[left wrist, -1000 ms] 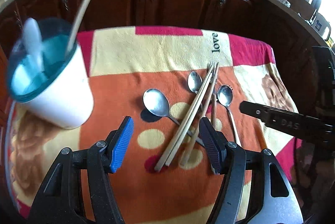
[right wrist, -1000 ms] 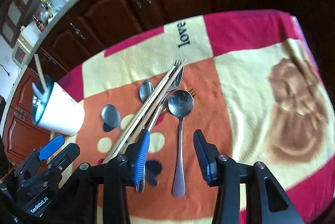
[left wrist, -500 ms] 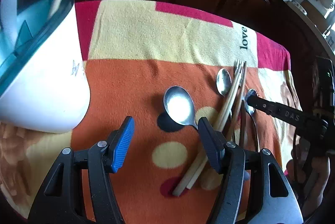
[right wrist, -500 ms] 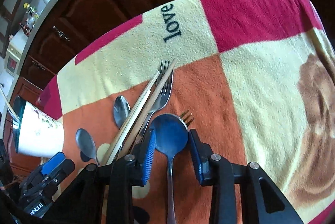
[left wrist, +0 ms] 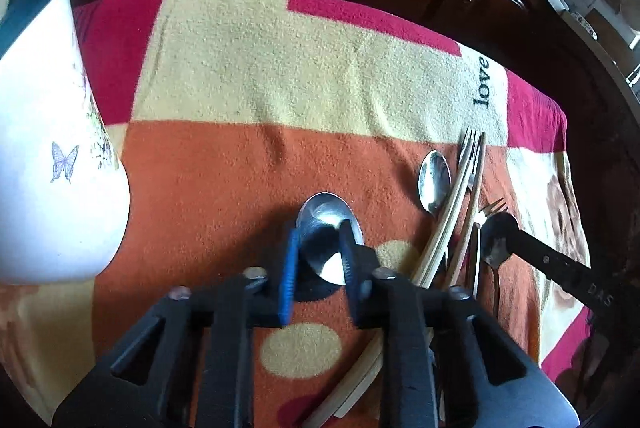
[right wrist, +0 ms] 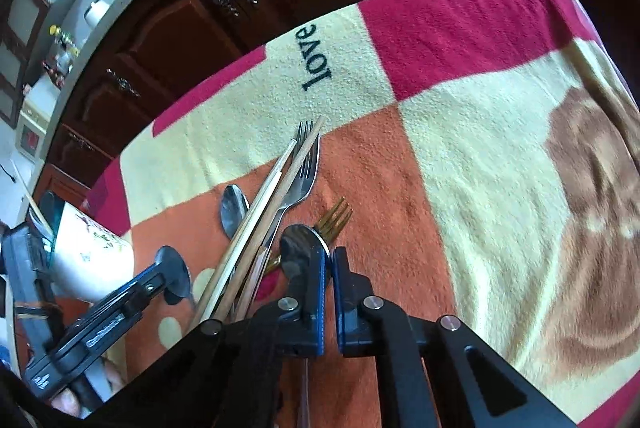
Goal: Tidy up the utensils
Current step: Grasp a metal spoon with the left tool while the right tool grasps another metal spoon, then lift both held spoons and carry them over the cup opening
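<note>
Glossy polished-metal round spoon (left wrist: 326, 228), matt pale wooden chopsticks (left wrist: 448, 228), rough fuzzy orange-cream-red cloth blanket (left wrist: 248, 75), smooth glazed white ceramic cup (left wrist: 52, 179).

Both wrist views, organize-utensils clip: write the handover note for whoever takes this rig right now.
Left tool: closed across the bowl of the big spoon, which looks barely off the blanket, if at all.
Right tool: pinched on the neck of the dark spoon.
White cup: far left.
On the blanket: chopsticks, steel fork, small spoon, gold fork.
Done: both spoons gripped.
Left: carry them to the cup, then the rest.
</note>
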